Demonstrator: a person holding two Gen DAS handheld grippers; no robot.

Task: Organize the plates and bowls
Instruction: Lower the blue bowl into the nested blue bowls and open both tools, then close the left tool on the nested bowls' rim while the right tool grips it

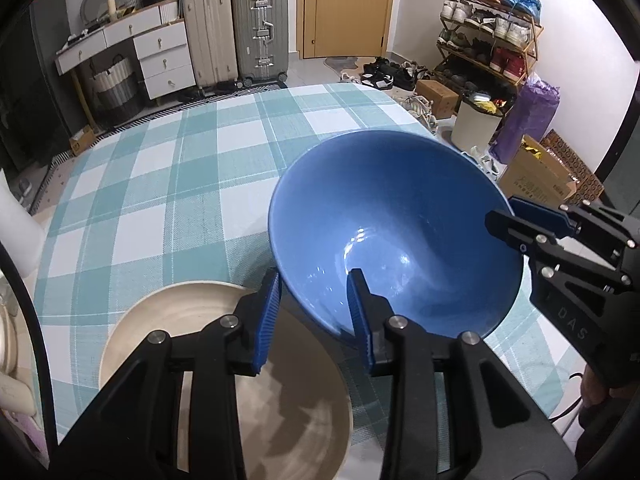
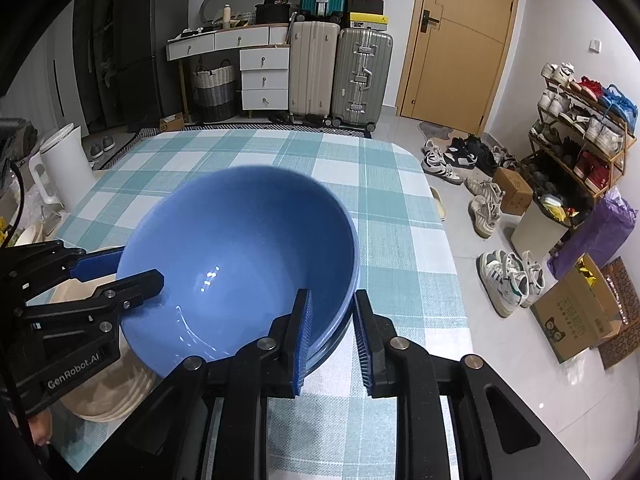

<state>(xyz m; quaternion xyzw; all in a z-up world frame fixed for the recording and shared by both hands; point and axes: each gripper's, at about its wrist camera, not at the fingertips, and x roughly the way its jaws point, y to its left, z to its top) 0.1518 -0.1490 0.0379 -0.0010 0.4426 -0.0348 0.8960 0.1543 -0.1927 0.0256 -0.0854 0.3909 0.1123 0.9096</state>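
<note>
Both sets of jaws reach over the rim of the blue bowl [image 1: 394, 216], one finger inside and one outside. On the left gripper [image 1: 316, 312] the blue pads sit a little way off the bowl wall on each side, so the jaws are spread and not squeezing. On the right gripper [image 2: 330, 334] the inside pad looks close against the wall, but the outside pad stands off it with a gap. So those jaws are spread too.

From the right wrist, the blue bowl sits on top of more blue rims, so it looks like a stack of bowls. It leans a bit toward the left gripper.

Just beside the bowl, on the left gripper's side, is a stack of cream plates [image 1: 192, 320]. The bowl's edge hangs over them. I cannot tell if it touches them.

All of it sits on a table with a green and white checked cloth [image 2: 280, 152].

Farther off, on the floor, are loose shoes [image 2: 486, 208], a cardboard box [image 2: 576, 316] and a shoe rack [image 2: 580, 136]. Against the far wall stand two suitcases [image 2: 340, 72], white drawers [image 2: 264, 76] and a wooden door [image 2: 460, 40].
</note>
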